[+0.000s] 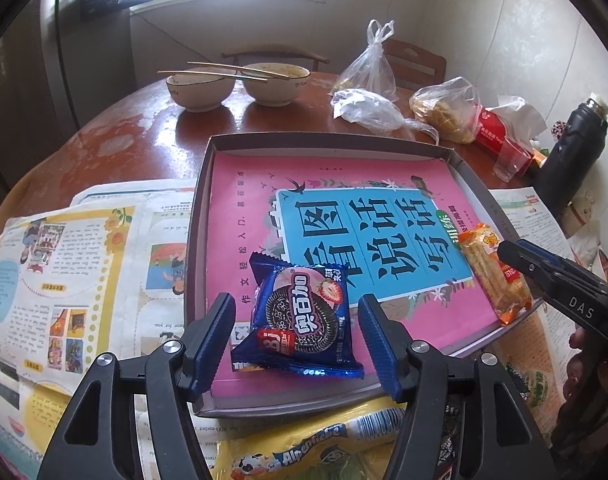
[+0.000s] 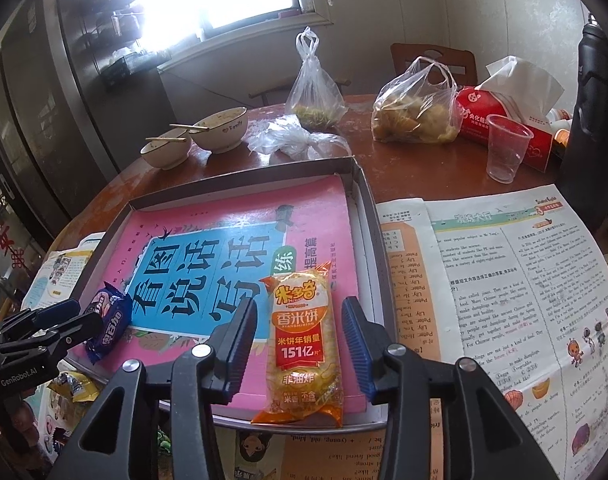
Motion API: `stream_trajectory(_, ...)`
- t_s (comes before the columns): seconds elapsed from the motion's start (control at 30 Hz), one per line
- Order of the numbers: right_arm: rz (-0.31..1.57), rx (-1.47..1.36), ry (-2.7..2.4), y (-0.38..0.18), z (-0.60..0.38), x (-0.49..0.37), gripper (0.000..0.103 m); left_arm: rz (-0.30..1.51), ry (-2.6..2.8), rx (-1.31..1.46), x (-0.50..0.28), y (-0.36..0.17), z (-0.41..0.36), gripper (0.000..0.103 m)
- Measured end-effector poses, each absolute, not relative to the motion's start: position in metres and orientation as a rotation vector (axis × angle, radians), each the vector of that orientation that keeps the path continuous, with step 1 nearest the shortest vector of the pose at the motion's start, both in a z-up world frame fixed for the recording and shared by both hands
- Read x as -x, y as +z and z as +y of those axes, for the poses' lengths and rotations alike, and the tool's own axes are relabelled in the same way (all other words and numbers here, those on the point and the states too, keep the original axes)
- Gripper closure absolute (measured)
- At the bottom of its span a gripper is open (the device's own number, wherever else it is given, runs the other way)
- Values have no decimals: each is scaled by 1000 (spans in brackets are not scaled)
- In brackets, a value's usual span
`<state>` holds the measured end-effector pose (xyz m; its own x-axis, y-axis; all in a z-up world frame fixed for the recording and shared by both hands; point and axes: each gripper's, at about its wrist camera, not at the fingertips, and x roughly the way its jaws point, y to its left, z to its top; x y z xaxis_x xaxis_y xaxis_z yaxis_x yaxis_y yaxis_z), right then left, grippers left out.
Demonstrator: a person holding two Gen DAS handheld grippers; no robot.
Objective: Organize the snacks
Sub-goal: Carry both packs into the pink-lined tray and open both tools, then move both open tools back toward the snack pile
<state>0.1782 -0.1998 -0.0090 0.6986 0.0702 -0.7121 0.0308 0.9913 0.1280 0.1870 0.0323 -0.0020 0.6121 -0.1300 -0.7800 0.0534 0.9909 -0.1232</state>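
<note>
A shallow grey box [image 1: 331, 141] [image 2: 240, 184] holds a pink book [image 1: 240, 184] [image 2: 244, 208]. A blue cookie packet [image 1: 302, 314] [image 2: 106, 318] lies on the book near the box's front left. My left gripper [image 1: 298, 312] straddles it, jaws open, gaps showing on both sides. An orange rice-cracker packet [image 2: 304, 344] [image 1: 493, 268] lies on the book at the front right. My right gripper [image 2: 300, 320] stands open around it, pads clear of the wrapper. Each gripper also shows at the edge of the other's view.
Newspaper [image 2: 503, 280] [image 1: 64, 260] covers the round table's front. A yellow Alpenliebe bag [image 1: 304, 452] lies before the box. Behind stand two bowls [image 1: 240, 86] with chopsticks, plastic bags [image 2: 415, 108], a tissue pack [image 2: 503, 120], a clear cup [image 2: 505, 148] and a dark flask [image 1: 575, 148].
</note>
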Motion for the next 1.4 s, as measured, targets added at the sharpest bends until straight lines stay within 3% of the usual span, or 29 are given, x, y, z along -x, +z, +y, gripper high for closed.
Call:
stream_trajectory(0.7, 713, -128, 34, 16, -198, -149, 39, 853, -87, 101, -161, 22, 43, 35)
stream_trajectory(1.4, 675, -107, 84, 29, -192, -112, 33, 853, -168, 74, -112, 29, 36, 35)
